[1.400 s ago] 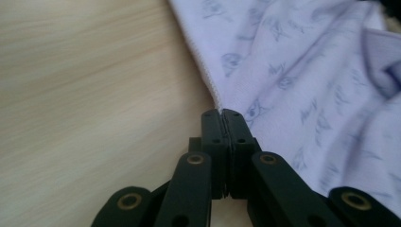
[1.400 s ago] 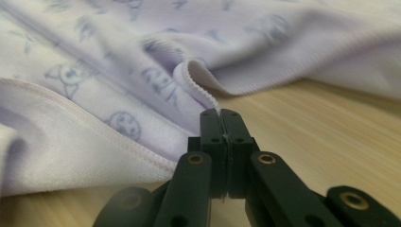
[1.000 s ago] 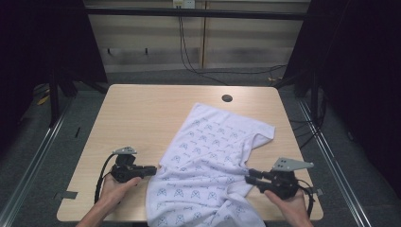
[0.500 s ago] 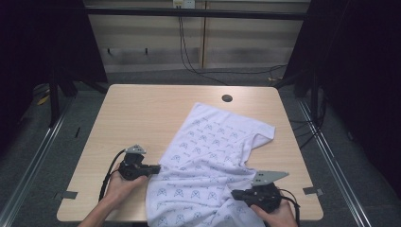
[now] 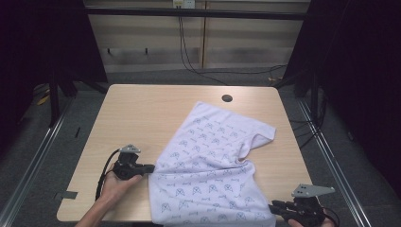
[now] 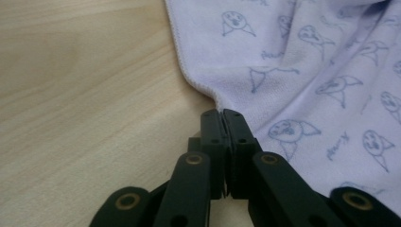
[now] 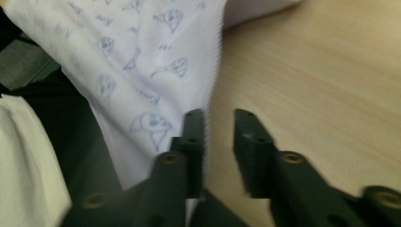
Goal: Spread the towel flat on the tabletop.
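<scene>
My left gripper [image 5: 150, 168] lies low on the tabletop [image 5: 142, 113], pointing at the left hem of the pale lilac cloth [image 5: 213, 161]. In the left gripper view my jaws are pressed together, and the stitched hem of the cloth [image 6: 302, 71] meets their tips right at the seam, pinched between the pads at its very edge. From there the cloth spreads away up and to the right, while bare wood lies to the left of my jaws.

My right gripper [image 5: 274, 206] sits at the near right corner of the tabletop, just beside the cloth's lower right edge. Its jaws have just been opening and now stand apart with only bare wood between them. In the right gripper view the cloth's [image 7: 142, 71] edge runs down along the outer side of one jaw, touching or nearly touching it, but not inside the gap.

The cloth lies spread diagonally across the tabletop, from near the small dark hole [image 5: 227, 98] at the far side down to the near edge, where it hangs over.
</scene>
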